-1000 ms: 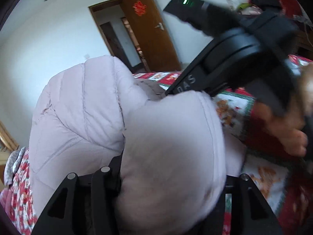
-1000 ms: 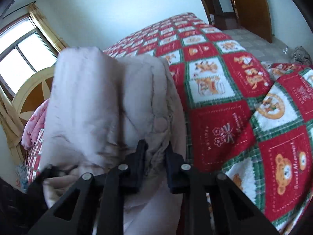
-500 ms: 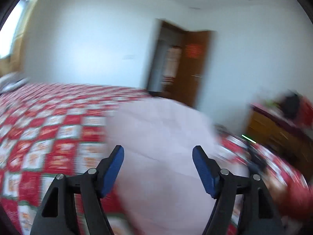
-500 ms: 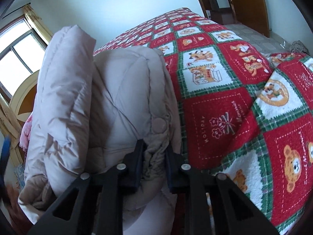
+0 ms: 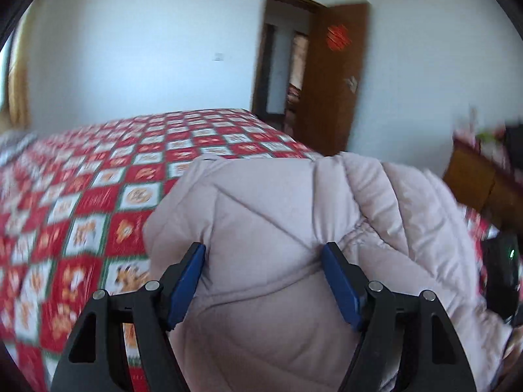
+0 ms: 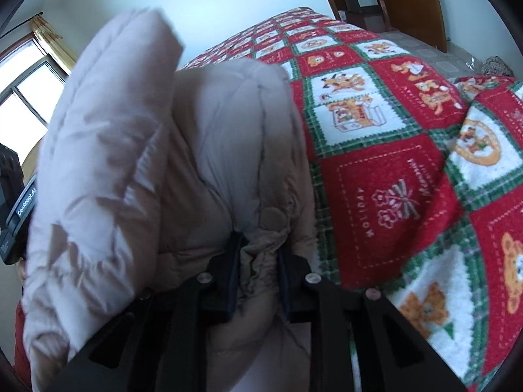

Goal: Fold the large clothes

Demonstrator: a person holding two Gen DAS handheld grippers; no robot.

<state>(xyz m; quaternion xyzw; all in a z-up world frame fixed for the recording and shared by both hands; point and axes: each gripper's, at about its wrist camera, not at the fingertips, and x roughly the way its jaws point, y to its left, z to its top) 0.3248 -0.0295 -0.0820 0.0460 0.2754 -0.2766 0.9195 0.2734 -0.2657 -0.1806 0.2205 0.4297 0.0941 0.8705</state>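
Observation:
A pale pink quilted puffer jacket lies bunched on a red, green and white Christmas bedspread. My left gripper is open, its blue pads wide apart. The jacket's rounded fold sits between and beneath the pads, which do not squeeze it. In the right wrist view the jacket stands in two thick upright folds. My right gripper is shut on a gathered, crumpled edge of it near a snap button. The bedspread stretches away to the right.
An open brown door and doorway stand beyond the bed's far corner. A wooden dresser with clutter is at the right. A curtained window is at the left, and tiled floor lies past the bed.
My left gripper let go of the jacket fold, spread its jaws and swung round to face the door. My right gripper kept its grip and barely moved.

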